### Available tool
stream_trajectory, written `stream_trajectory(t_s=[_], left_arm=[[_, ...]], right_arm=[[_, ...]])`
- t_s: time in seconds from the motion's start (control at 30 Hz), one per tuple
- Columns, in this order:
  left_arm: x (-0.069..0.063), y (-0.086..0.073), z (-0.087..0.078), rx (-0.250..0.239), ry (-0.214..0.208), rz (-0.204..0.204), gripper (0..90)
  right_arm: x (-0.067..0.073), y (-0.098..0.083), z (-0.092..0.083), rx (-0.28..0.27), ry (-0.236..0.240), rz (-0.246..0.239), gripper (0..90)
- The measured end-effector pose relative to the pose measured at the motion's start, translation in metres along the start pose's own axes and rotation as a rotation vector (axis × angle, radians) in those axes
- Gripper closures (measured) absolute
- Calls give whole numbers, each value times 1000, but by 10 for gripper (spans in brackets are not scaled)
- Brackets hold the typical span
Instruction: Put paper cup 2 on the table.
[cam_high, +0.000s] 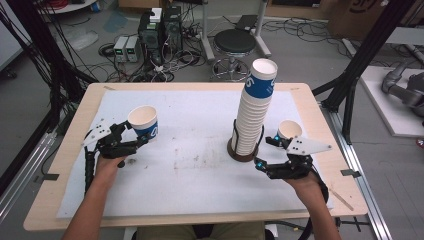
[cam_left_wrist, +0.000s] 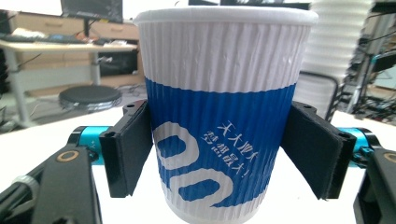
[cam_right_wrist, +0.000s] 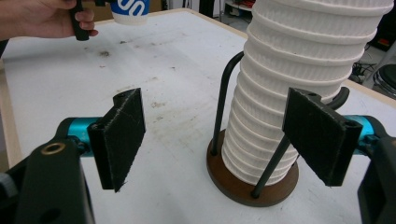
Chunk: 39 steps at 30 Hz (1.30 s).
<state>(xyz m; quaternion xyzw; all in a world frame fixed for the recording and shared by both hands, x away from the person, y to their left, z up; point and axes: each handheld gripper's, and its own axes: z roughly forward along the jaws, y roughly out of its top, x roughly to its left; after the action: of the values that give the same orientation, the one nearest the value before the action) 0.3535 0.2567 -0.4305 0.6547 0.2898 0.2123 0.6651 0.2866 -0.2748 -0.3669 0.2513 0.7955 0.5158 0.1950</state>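
One ribbed paper cup (cam_left_wrist: 226, 116), light and crushable, is sitting gripped at mid-wall in the left gripper (cam_high: 131, 141) at nine o'clock; the right gripper (cam_right_wrist: 219, 140) is waiting open.

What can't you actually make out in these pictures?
- Bottom of the held cup: cut off by the lower edge of the left gripper view.
- Top of the cup stack: cut off by the upper edge of the right gripper view.
- Small cup near the right tool: its lower part hides behind that tool in the high view.
- Floor boxes: too small to identify.
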Motion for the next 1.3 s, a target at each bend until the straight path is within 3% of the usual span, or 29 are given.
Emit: stream_trajectory(t_s=[0.27,0.57,0.7,0.8,0.83,0.97,1.1,1.3], left_arm=[[5,-12,7,108,39,-9,257],[7,-23,18,188,21,-20,259],[6,-22,21,237,50,1,261],[3,-20,26,348,91,45,262],[2,-20,27,362,98,53,264],[-1,-19,27,402,119,50,265],[-4,-18,25,441,127,73,266],[-8,-18,19,471,140,82,265]], right_arm=[[0,0,0,-4,1,-2,218],[1,1,-1,-11,3,0,218],[1,1,-1,-10,4,-3,218],[1,1,-1,-12,7,1,218],[1,1,-1,-12,8,1,217],[0,0,-2,-14,7,2,218],[0,0,-2,-13,5,0,218],[0,0,-2,-12,5,6,218]])
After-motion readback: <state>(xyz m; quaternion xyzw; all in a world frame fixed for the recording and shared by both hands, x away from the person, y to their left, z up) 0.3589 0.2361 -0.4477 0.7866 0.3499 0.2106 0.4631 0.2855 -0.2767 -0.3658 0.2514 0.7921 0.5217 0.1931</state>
